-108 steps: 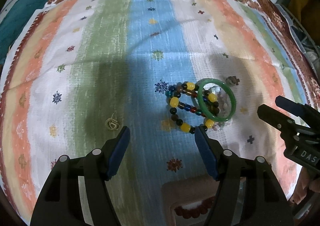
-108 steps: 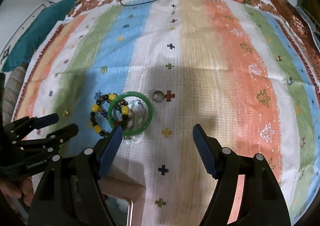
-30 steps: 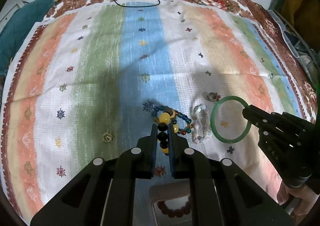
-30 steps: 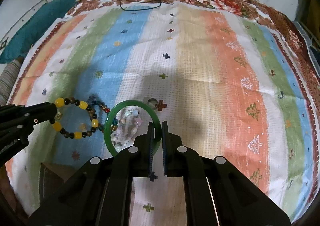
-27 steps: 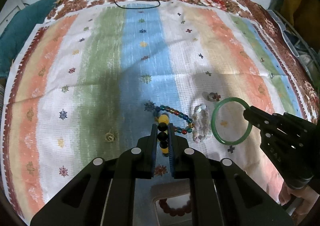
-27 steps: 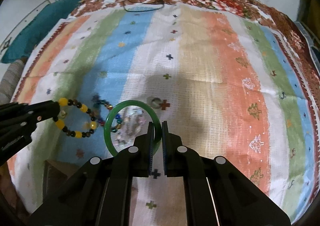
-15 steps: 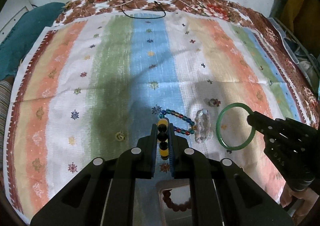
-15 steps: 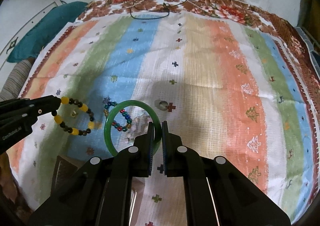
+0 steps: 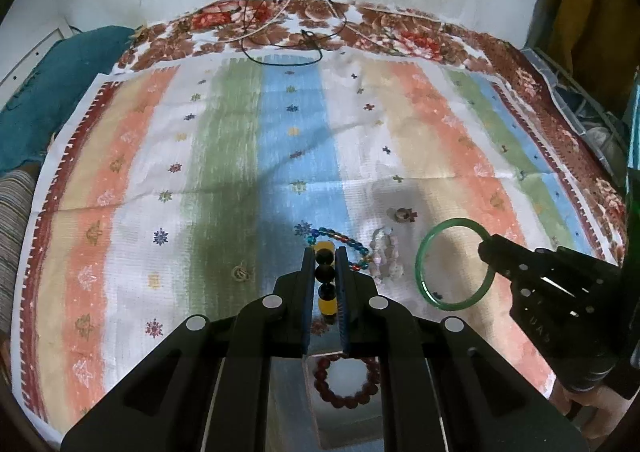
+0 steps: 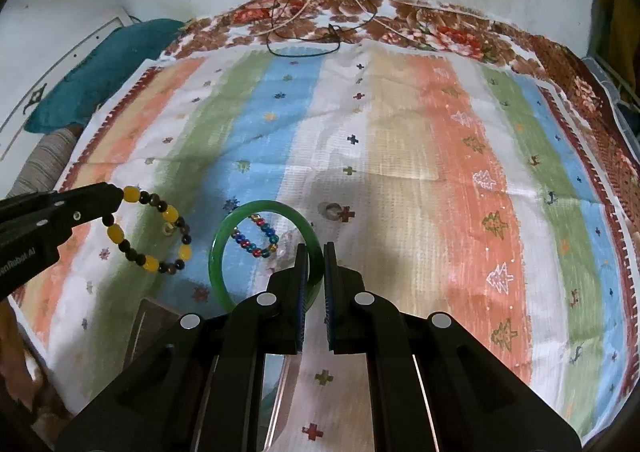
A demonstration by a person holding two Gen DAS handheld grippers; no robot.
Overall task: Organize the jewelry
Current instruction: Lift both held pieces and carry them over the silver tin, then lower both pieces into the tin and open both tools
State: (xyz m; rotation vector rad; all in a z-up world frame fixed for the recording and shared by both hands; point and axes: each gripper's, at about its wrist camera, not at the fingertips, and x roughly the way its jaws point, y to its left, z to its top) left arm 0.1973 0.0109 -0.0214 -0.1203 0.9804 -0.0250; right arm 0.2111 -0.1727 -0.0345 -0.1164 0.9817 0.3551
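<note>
My left gripper (image 9: 325, 264) is shut on a yellow-and-black bead bracelet (image 9: 325, 273), lifted above the striped cloth; in the right wrist view the bracelet (image 10: 150, 230) hangs from its tip. My right gripper (image 10: 316, 252) is shut on a green bangle (image 10: 224, 248), also held up; the left wrist view shows the bangle (image 9: 424, 276) at its tip. On the cloth lie a small multicoloured bead bracelet (image 9: 344, 242), a pale crystal bracelet (image 9: 386, 254), a small ring (image 9: 400, 215) and a small gold ring (image 9: 240, 273).
A box holding a dark red bead bracelet (image 9: 346, 382) sits under the left gripper at the cloth's near edge. Black cords (image 9: 280, 52) lie at the far edge. A teal cushion (image 9: 52, 84) is at left, clutter at right.
Both grippers have risen and drawn back with their bracelets; the yellow-and-black bracelet and the bangle now hang clear of the pile left on the cloth.
</note>
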